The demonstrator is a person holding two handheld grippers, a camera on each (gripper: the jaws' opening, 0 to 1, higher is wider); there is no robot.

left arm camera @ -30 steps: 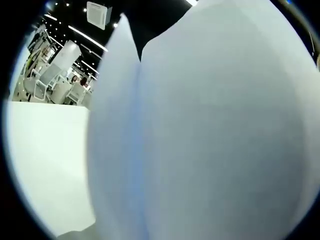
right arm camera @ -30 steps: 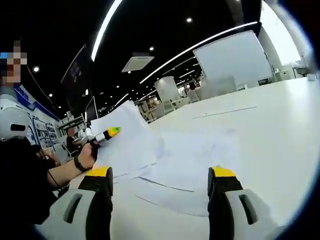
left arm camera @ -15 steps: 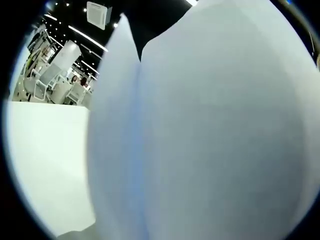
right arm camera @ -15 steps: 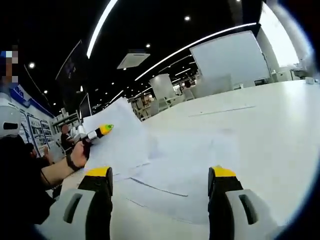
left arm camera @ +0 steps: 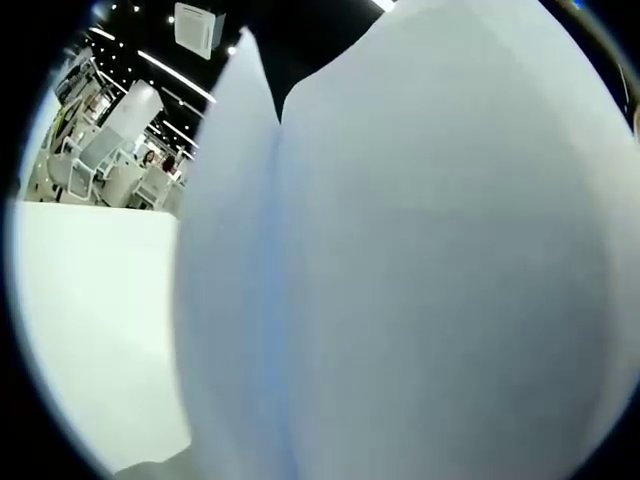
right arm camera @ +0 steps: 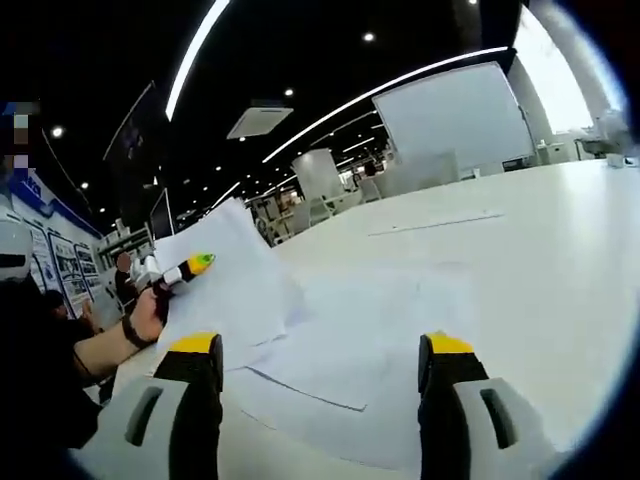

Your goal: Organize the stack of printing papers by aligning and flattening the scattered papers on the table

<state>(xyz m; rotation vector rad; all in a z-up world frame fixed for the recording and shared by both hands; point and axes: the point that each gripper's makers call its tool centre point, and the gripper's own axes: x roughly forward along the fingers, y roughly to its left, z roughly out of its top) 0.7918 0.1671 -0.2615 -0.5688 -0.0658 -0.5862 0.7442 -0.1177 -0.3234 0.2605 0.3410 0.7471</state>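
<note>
Several papers (right arm camera: 340, 330) overlap unevenly; right gripper (right arm camera: 320, 375) jaws apart, left gripper (right arm camera: 190, 268) seemingly pinching sheets (left arm camera: 420, 260).

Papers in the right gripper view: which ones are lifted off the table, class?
The raised sheets clamped by the left gripper; the other papers lie flat on the table.

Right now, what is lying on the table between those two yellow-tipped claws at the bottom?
Loose white paper sheets overlapping on the white table, seen in the right gripper view.
</note>
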